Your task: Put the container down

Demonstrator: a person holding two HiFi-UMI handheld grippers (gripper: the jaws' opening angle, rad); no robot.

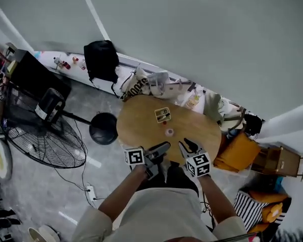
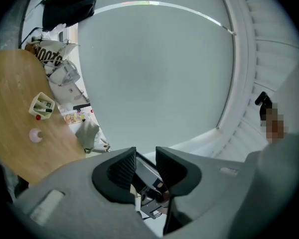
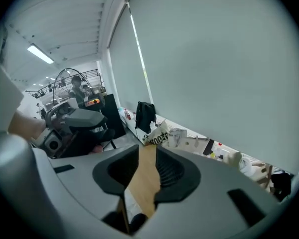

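A small square container point(image 1: 162, 114) stands on the round wooden table point(image 1: 139, 127), upright and apart from both grippers. It also shows in the left gripper view, as the container point(image 2: 43, 104) far off on the table point(image 2: 10, 93). Just in front of it lie a tiny red thing point(image 1: 165, 122) and a small pink thing point(image 1: 169, 132). My left gripper point(image 1: 164, 146) and right gripper point(image 1: 186, 144) hover at the table's near edge and point toward each other. The jaws of the left gripper point(image 2: 146, 156) and right gripper point(image 3: 148, 156) stand narrowly apart with nothing between them.
A large floor fan point(image 1: 45, 140) and a black round stool point(image 1: 103, 128) stand left of the table. A black bag point(image 1: 102, 59) and several cluttered bags point(image 1: 156, 84) line the wall ledge behind it. An orange bag point(image 1: 237, 153) and a wooden crate point(image 1: 280, 160) sit at the right.
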